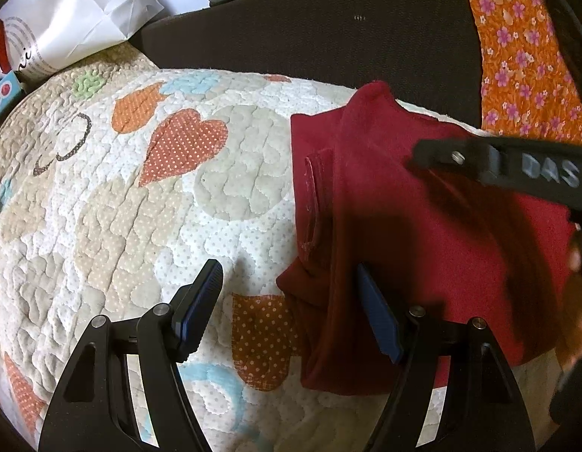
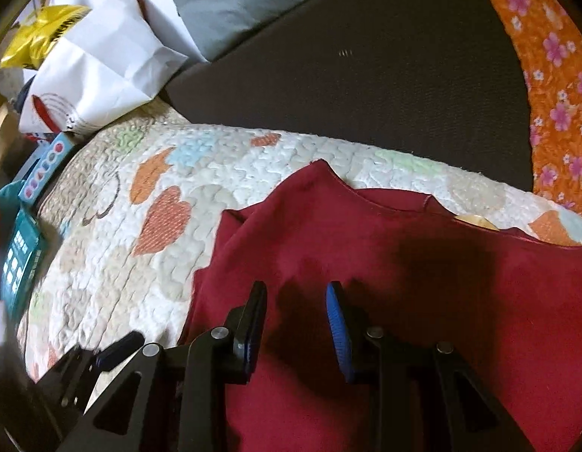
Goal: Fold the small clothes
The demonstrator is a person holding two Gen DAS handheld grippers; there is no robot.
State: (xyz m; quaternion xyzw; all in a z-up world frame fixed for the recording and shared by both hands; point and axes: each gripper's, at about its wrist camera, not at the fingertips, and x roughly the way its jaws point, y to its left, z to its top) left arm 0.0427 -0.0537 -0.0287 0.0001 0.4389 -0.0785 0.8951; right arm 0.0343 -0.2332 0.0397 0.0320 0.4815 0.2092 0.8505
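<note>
A dark red garment lies partly folded on a quilted patchwork cover, its left side doubled over. My left gripper is open and empty, low over the garment's left edge; its right finger is over the cloth, its left over the quilt. The right gripper's body reaches in from the right above the garment. In the right wrist view, the right gripper is open and empty just above the red garment, which spreads across the quilt. The left gripper's fingers show at lower left.
A dark cushion rises behind the quilt, with an orange floral cloth at the right. A white paper bag and small boxes lie at the left. A grey cloth sits at the back.
</note>
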